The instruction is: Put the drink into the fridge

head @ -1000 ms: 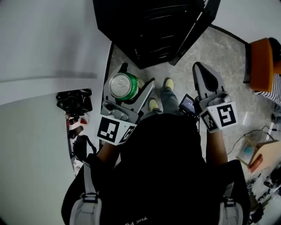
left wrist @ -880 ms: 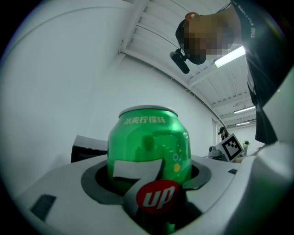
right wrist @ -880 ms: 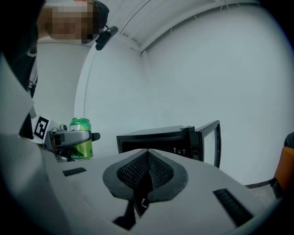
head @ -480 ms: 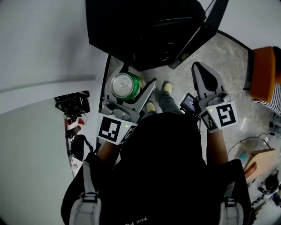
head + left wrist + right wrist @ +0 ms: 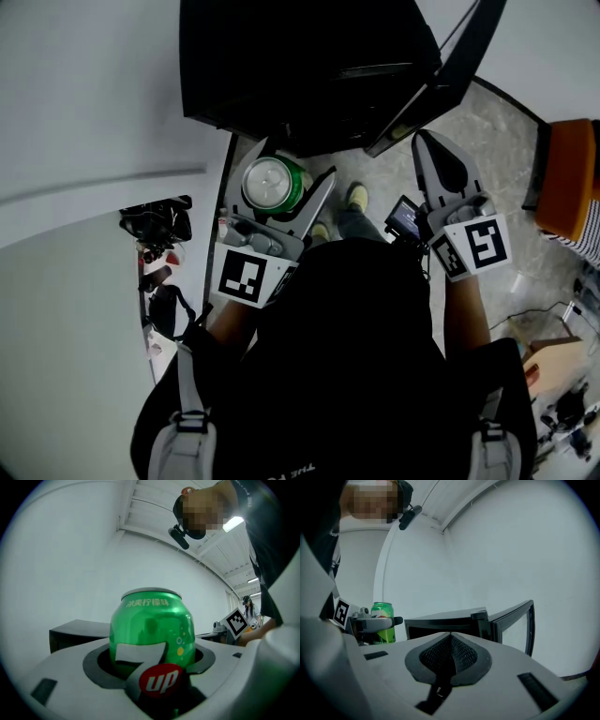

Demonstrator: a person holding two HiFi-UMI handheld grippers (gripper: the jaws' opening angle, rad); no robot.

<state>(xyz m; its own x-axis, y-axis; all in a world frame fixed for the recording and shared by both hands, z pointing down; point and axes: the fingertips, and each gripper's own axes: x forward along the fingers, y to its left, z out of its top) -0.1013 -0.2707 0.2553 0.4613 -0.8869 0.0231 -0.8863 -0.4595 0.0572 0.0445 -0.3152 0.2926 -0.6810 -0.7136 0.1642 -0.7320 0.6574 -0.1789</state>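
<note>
A green 7up can (image 5: 273, 185) (image 5: 152, 630) stands upright between the jaws of my left gripper (image 5: 278, 178), which is shut on it. The can (image 5: 383, 623) also shows at the left of the right gripper view. The small black fridge (image 5: 309, 66) (image 5: 445, 623) stands just ahead of both grippers on the floor, its door (image 5: 441, 80) (image 5: 513, 623) swung open to the right. My right gripper (image 5: 441, 161) (image 5: 451, 637) is shut with nothing in it, level with the left one and near the open door.
A white wall curves along the left. A black camera rig and small items (image 5: 157, 220) lie at the left. An orange seat (image 5: 572, 169) stands at the right, with boxes and cables (image 5: 553, 347) on the stone floor.
Both grippers and the person have moved closer to the fridge, which now fills more of the top of the head view. The can stays in the left gripper.
</note>
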